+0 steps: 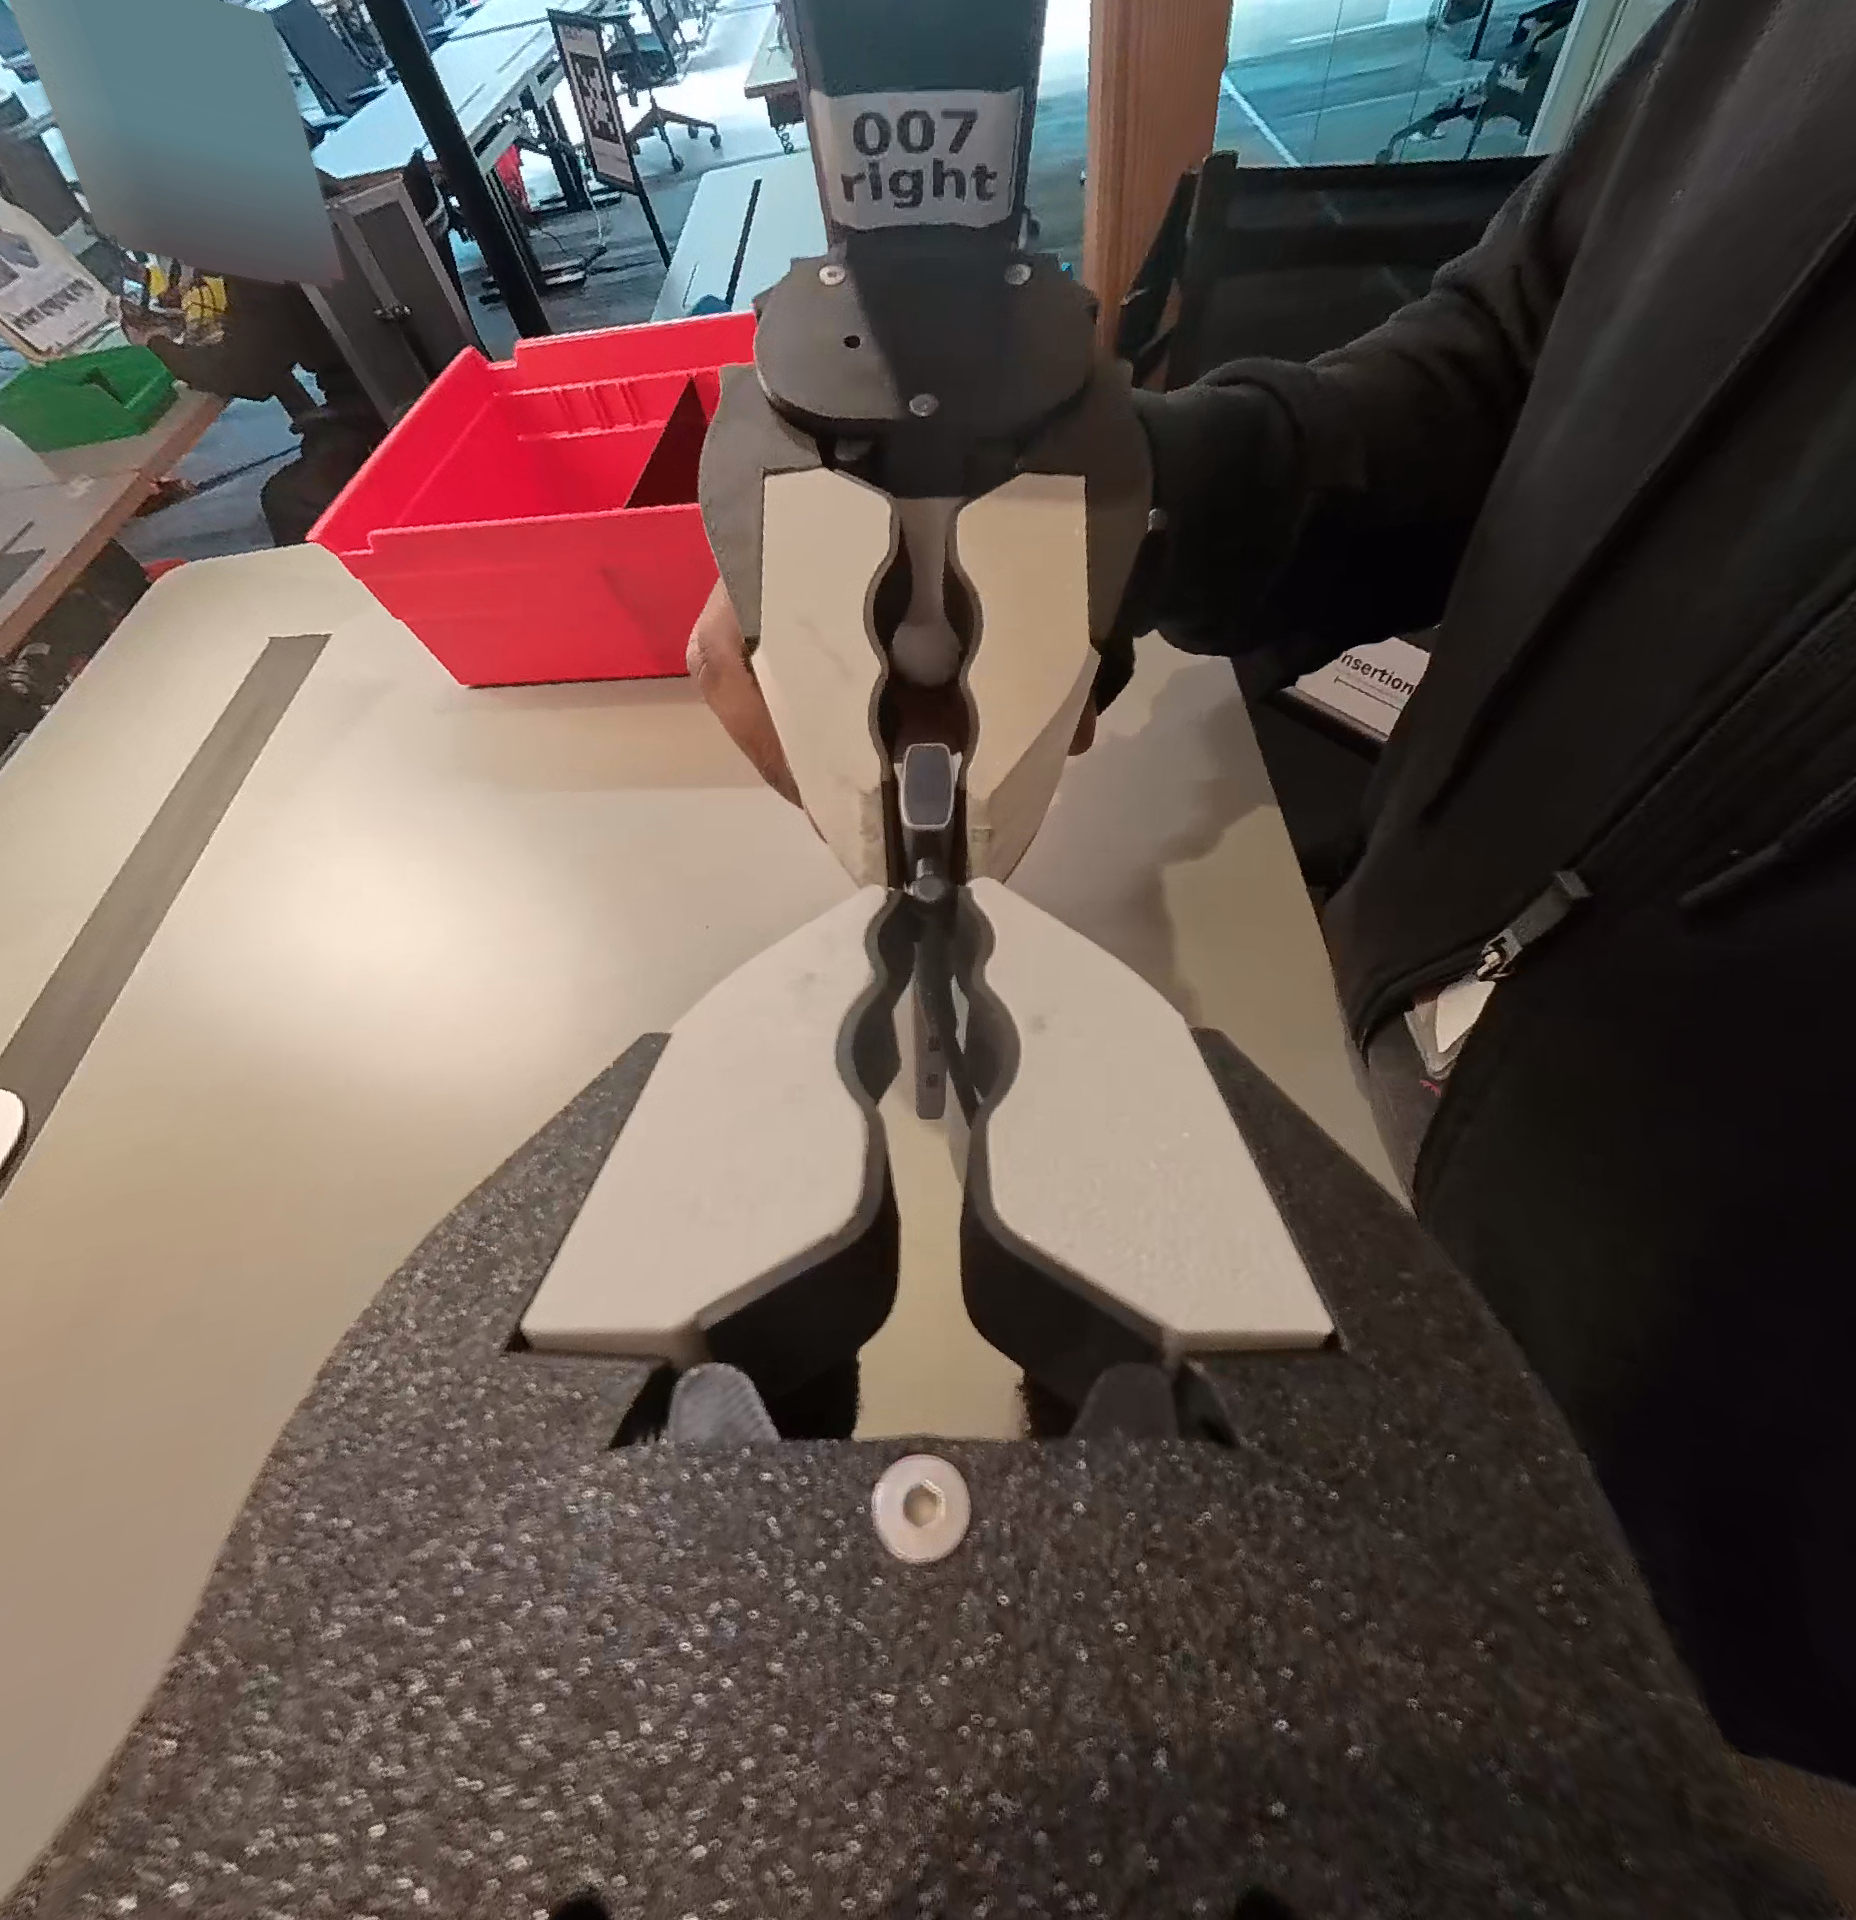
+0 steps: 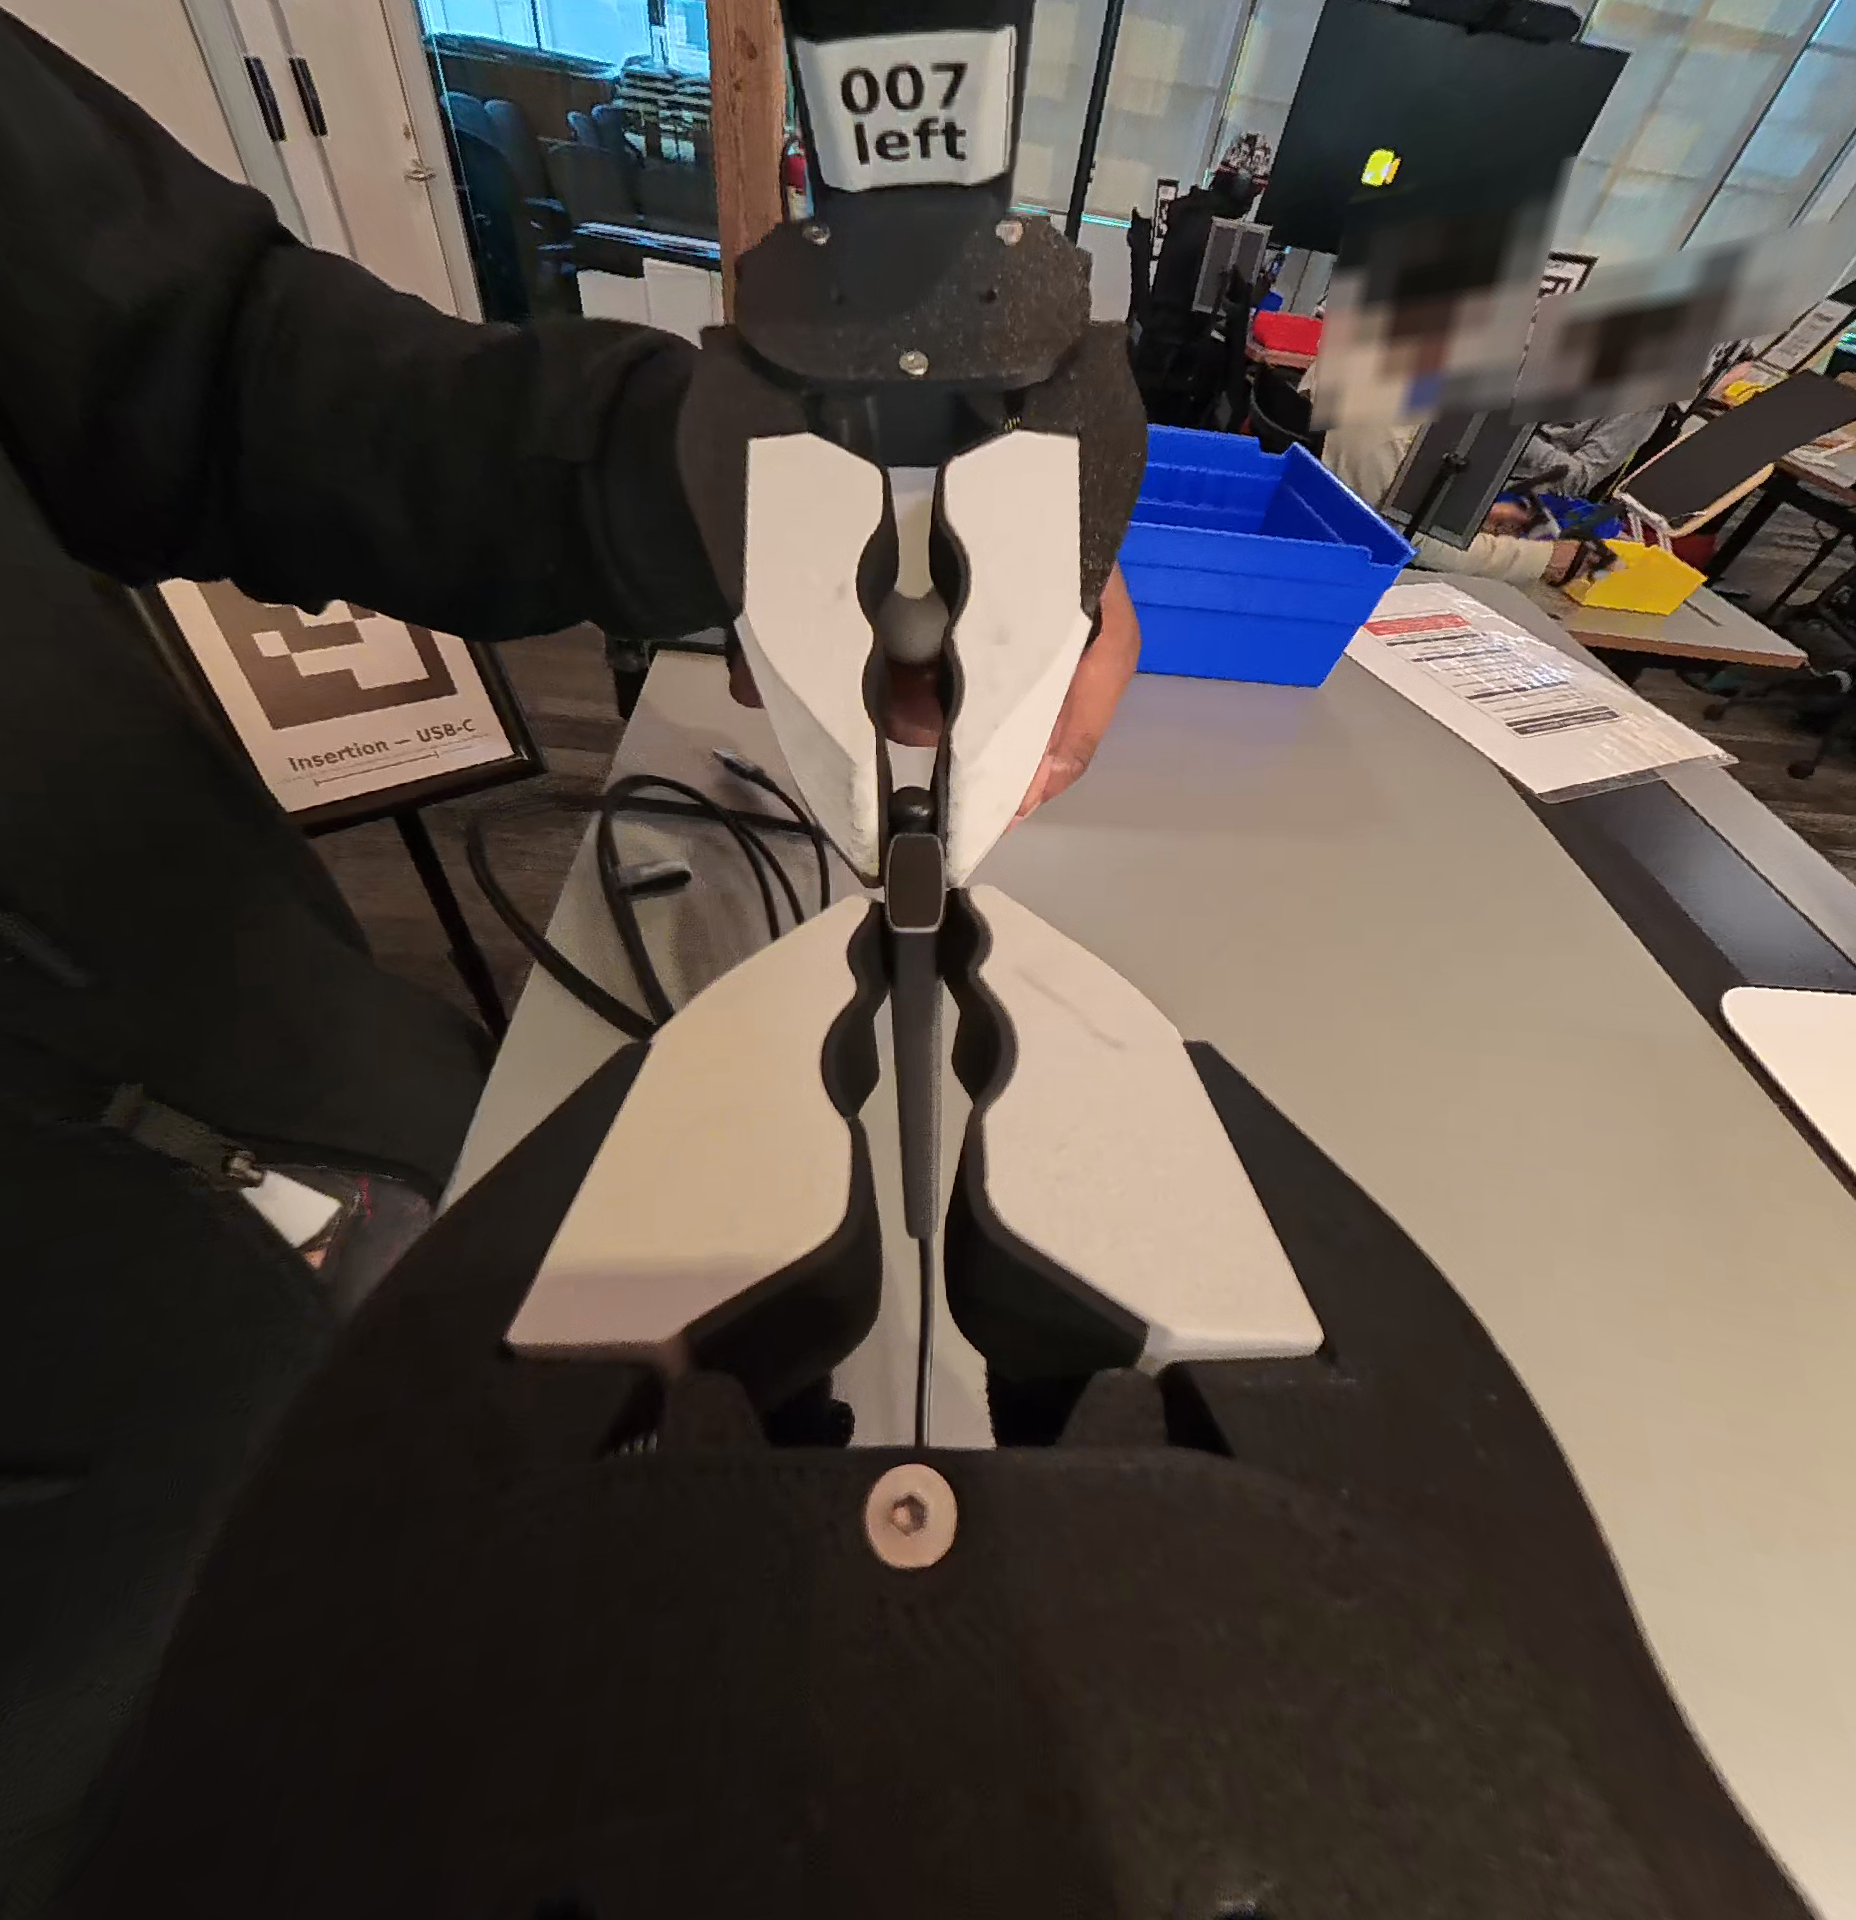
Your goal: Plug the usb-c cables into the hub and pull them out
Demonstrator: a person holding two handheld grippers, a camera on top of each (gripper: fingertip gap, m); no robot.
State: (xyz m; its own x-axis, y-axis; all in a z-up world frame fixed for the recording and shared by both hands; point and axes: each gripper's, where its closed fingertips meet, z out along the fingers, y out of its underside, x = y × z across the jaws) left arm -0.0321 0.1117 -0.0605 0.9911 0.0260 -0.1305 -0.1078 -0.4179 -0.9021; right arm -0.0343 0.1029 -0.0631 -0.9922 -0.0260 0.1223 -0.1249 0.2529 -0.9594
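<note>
Left wrist view: our left gripper (image 1: 929,904) pinches the flat hub (image 1: 932,1039), long axis pointing far; our right gripper (image 2: 913,894) clamps the usb-c plug (image 2: 913,883), facing it tip-to-tip above the table (image 1: 384,935), ends touching.

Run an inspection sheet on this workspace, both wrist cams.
Surface: grey table, both grippers held above it.
Job's things: hub edge-on in the left gripper; USB-C plug in the right gripper; they meet tip to tip, seating cannot be told.
Clutter: red bin, blue bin, laminated sheet.
Grippers: left gripper shut on the hub; right gripper shut on the plug.
Cables: thin cable trails back from the plug; black cable loops at the table's end.
Surroundings: framed sign on a stand, office desks behind.
</note>
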